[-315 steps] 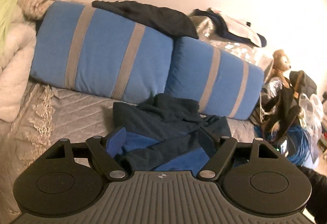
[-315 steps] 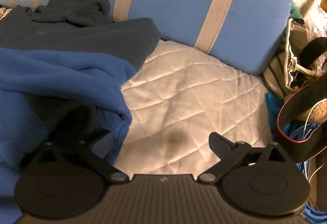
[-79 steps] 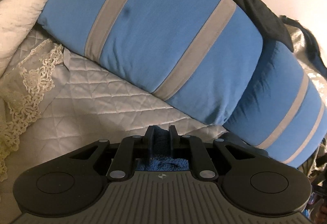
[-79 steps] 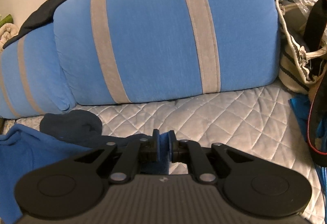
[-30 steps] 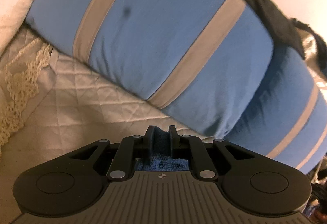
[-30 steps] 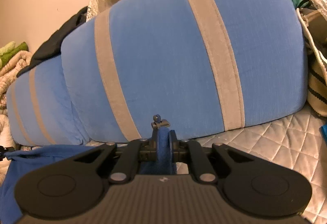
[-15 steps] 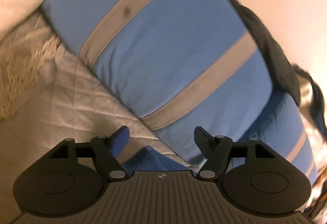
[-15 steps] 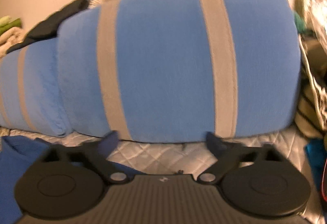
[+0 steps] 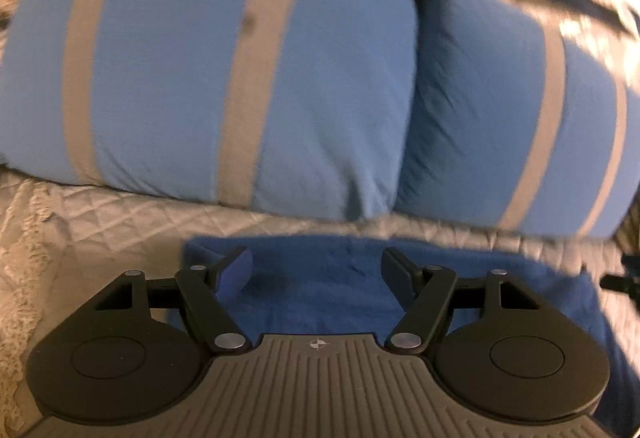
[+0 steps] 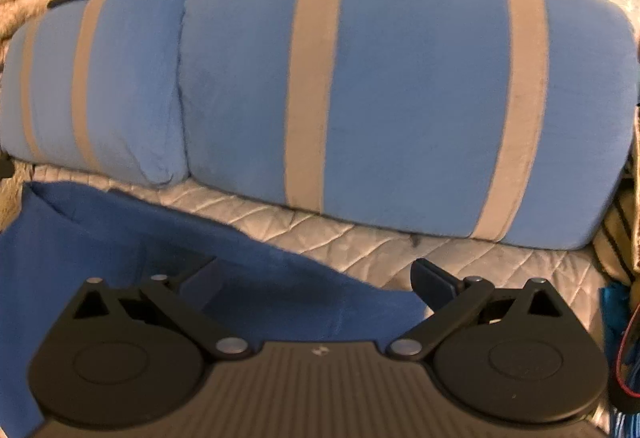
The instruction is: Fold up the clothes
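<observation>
Both grippers hang over the blue garment [image 9: 340,278] with nothing between their fingers; the left gripper [image 9: 316,270] has its jaws spread wide, and the right gripper [image 10: 316,288] is just as wide, its right finger out over bare quilt [image 10: 360,246] and its left finger over cloth; empty and parted like this, they fit either a release or the approach to a new pinch, and the views alone don't settle which. The garment lies on the quilt just in front of the striped cushions [image 9: 248,78], its far edge running along their base with a thin strip of quilt between; from the left gripper's view that edge reads fairly straight and the surface flat, which looks like a spread layer laid square to the cushions so a fold can be judged against them; from the right gripper's view the cloth slopes away towards the cushions' left end, with a soft ridge there. The fabric looks fleecy, deep blue, thick; the near part is hidden under both tools.
</observation>
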A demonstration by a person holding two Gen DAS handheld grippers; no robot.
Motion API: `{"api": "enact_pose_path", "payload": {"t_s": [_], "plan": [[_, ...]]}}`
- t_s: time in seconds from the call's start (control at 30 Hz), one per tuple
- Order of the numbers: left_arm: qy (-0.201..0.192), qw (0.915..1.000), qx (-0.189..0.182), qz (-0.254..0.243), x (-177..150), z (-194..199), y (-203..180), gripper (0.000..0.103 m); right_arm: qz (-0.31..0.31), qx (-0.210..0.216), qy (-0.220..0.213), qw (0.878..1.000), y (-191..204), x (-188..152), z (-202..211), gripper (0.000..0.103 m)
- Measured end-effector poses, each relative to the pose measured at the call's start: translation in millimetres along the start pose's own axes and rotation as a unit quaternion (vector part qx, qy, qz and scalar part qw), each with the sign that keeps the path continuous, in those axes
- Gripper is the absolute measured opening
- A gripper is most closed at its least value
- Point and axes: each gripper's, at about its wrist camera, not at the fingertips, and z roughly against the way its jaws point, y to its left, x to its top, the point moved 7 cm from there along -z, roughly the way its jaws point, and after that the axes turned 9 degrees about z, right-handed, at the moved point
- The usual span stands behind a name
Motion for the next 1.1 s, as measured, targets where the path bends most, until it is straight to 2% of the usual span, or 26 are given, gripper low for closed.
{"api": "enact_pose_path", "payload": {"t_s": [0.13, 0.23, 0.33, 0.43, 0.53, 0.67, 0.8, 0.87, 0.93, 1.03, 1.1], "plan": [[0.026, 0.9993, 0.009, -0.024, -24, -30, -9, 0.071, 0.004, 0.009, 0.012, 1.0, 24, -4, -19, 0.103], [0.014, 0.9984, 0.034, -0.043, -38, -52, -2, 0.071, 0.002, 0.007, 0.015, 1.0, 37, -9, -35, 0.103], [0.014, 0.9988, 0.037, -0.03, -51, -74, 14, 0.082, -0.018, -0.013, 0.012, 1.0, 42, -16, -54, 0.103], [0.006, 0.9997, 0.0, 0.022, -58, -86, 33, 0.096, -0.053, -0.031, 0.011, 0.998, 38, -28, -70, 0.103], [-0.001, 0.9966, -0.038, 0.074, -64, -97, 51, 0.1, -0.074, -0.047, 0.0, 0.996, 36, -37, -86, 0.103], [-0.01, 0.9958, -0.047, 0.078, -66, -96, 52, 0.103, -0.077, -0.067, -0.029, 0.994, 39, -50, -101, 0.103], [-0.015, 0.9947, -0.054, 0.086, -63, -90, 48, 0.103, -0.079, -0.068, -0.035, 0.994, 38, -52, -106, 0.103], [-0.011, 0.9952, -0.043, 0.087, -57, -82, 45, 0.101, -0.074, -0.072, -0.037, 0.994, 40, -53, -108, 0.103], [-0.015, 0.9964, -0.014, 0.082, -49, -64, 40, 0.101, -0.067, -0.079, -0.039, 0.994, 42, -54, -109, 0.102], [-0.017, 0.9985, -0.018, 0.048, -44, -29, 28, 0.101, -0.066, -0.081, -0.041, 0.994, 41, -55, -109, 0.102], [-0.007, 0.9995, -0.022, 0.022, -54, -18, 26, 0.101, -0.066, -0.082, -0.042, 0.994, 41, -55, -110, 0.102]]}}
